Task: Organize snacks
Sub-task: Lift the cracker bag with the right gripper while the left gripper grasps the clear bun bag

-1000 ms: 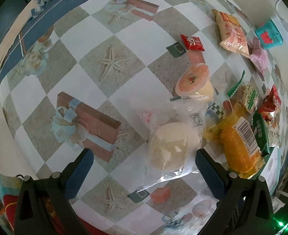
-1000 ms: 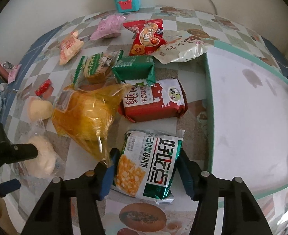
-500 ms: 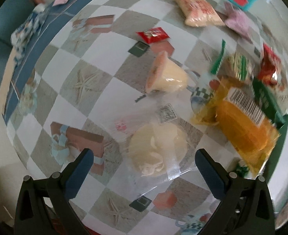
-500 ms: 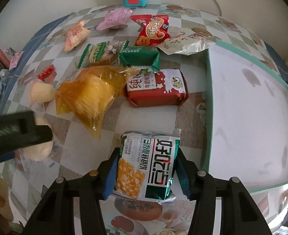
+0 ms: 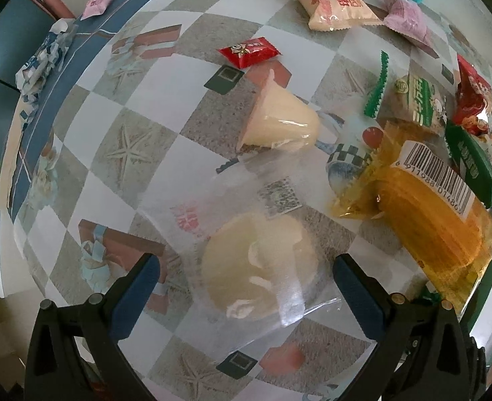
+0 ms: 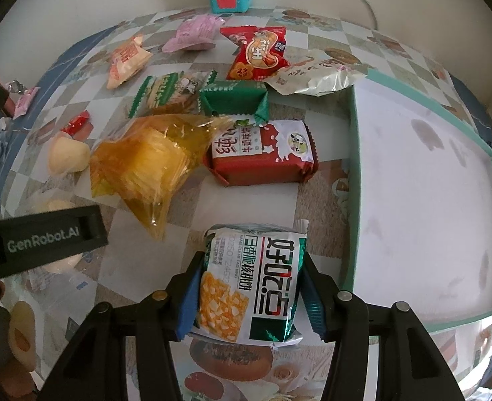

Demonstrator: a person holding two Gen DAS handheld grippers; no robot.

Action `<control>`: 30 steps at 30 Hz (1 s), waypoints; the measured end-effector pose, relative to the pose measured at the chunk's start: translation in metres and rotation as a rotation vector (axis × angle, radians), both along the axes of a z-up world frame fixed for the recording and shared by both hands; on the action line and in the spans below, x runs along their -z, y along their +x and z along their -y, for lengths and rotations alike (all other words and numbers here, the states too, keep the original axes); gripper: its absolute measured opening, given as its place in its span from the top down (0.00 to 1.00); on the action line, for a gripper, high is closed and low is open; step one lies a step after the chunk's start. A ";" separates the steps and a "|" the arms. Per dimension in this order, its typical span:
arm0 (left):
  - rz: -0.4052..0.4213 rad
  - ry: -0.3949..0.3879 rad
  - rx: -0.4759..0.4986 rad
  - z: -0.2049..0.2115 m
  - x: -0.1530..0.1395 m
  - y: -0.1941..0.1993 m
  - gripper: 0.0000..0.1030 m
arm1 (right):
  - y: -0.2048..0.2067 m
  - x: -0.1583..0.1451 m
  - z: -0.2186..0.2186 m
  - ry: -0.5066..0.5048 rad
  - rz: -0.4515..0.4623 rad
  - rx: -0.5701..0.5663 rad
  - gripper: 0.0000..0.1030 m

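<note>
the right gripper pinches a green-and-white snack pack by its sides, near the table's front edge, just beside the teal-rimmed tray. the left gripper stands wide, pointing down over a pale bun in clear wrap (pads clear of it), with a jelly cup farther along the checkered tablecloth.

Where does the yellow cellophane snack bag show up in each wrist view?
Left wrist: yellow cellophane snack bag at right, barcode facing up, right of the left gripper.
Right wrist: the bag lies left of centre, above the black body of the other gripper.
Shared landmark: the pale jelly cup beside it.
</note>
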State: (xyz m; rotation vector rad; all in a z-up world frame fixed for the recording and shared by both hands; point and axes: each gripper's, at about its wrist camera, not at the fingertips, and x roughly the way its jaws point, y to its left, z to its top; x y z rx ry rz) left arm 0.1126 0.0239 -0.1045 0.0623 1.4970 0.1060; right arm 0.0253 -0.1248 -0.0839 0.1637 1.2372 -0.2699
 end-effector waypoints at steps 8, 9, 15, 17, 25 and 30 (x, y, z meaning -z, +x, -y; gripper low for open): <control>-0.008 0.006 -0.001 0.004 0.005 -0.002 0.01 | -0.001 0.000 -0.001 -0.003 0.004 0.007 0.44; -0.008 0.006 0.001 0.005 0.007 -0.003 0.01 | -0.001 -0.001 0.000 0.000 0.006 0.009 0.44; 0.013 -0.015 0.027 0.014 -0.001 -0.005 0.31 | -0.001 -0.003 0.003 0.008 0.002 0.021 0.47; 0.012 -0.013 0.034 0.016 -0.002 -0.004 0.33 | -0.001 -0.005 0.003 0.006 0.003 0.022 0.47; 0.018 -0.049 -0.019 0.008 -0.012 -0.001 0.37 | -0.005 -0.020 0.012 0.020 0.013 0.058 0.48; 0.045 -0.085 -0.056 0.002 -0.023 -0.001 0.37 | -0.007 -0.027 0.020 0.024 0.016 0.089 0.48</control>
